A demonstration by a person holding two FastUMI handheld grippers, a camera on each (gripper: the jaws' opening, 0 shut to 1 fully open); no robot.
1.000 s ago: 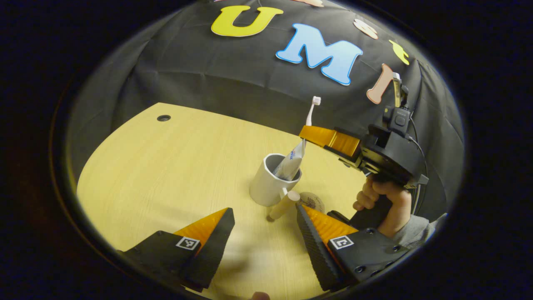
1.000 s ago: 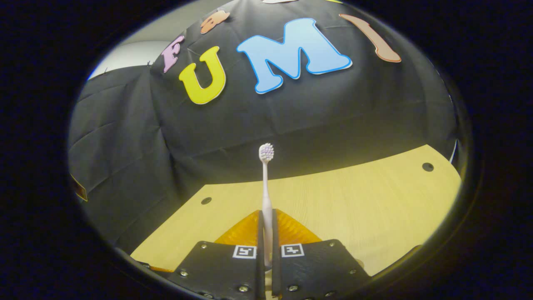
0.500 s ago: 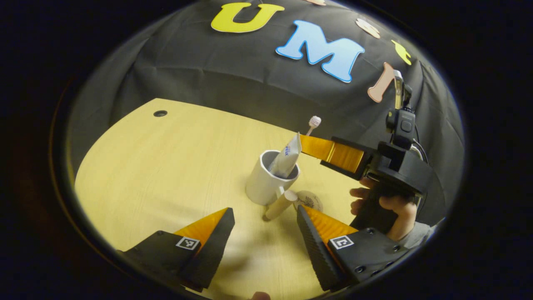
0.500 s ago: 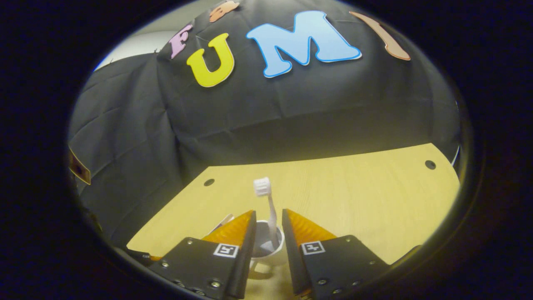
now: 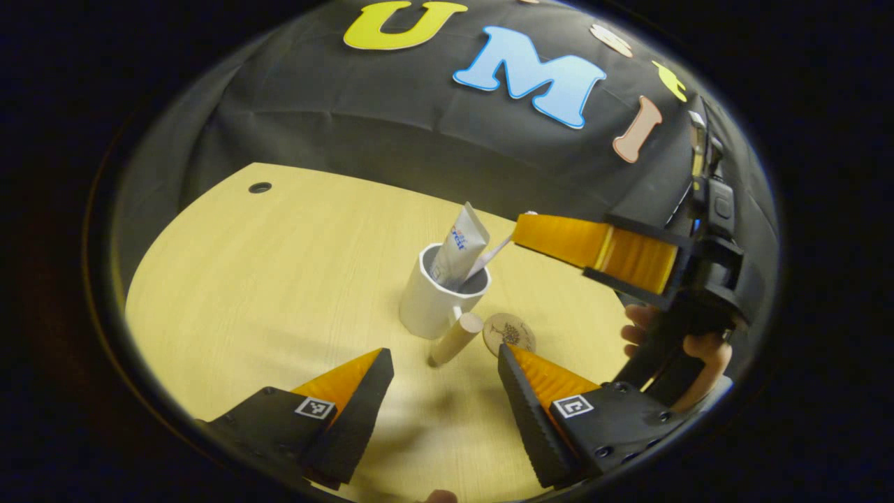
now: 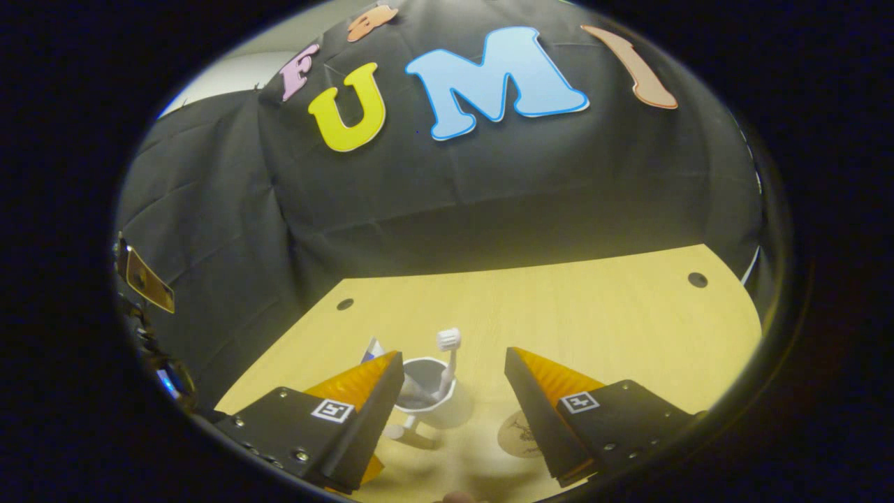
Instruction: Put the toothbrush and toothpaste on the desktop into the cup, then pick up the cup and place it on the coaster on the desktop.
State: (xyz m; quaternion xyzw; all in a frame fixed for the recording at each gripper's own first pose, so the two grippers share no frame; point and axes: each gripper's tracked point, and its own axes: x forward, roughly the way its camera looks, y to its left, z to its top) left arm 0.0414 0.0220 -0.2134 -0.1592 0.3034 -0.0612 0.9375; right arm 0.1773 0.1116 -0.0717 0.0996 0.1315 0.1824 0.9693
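1. The toothbrush point(image 6: 447, 360) now stands in the cup point(image 6: 427, 398), head up, leaning on the rim. A second ago the right gripper point(image 6: 454, 391) was clamped on its handle above the cup; half a second ago the fingers had parted with the brush dropping in.
2. Now the right gripper's fingers are wide apart and hold nothing. In the left gripper view the right gripper point(image 5: 594, 248) sits just above and beside the cup point(image 5: 436, 297), higher and farther back than before — it looks to be pulling away.
3. The toothpaste point(image 5: 457, 244) is also in the cup, its crimped end sticking up past the rim beside the toothbrush point(image 5: 492, 251).
4. So the first half of the task looks done: both things are in the cup. What remains is lifting the cup onto the coaster point(image 5: 508, 332).
5. The coaster lies flat on the surface point(image 5: 279, 279) just beside the cup, on the side of the cup's wooden handle point(image 5: 454, 339) — the cup is not yet on it.
6. The left gripper point(image 5: 443, 398) has its fingers wide apart, empty, hanging near the cup on the handle side; it has barely shifted over the last second.
7. Writing: the toothpaste carries blue lettering, too small to make out. The coaster point(image 6: 520, 433) bears a faint dark drawing, no legible words.
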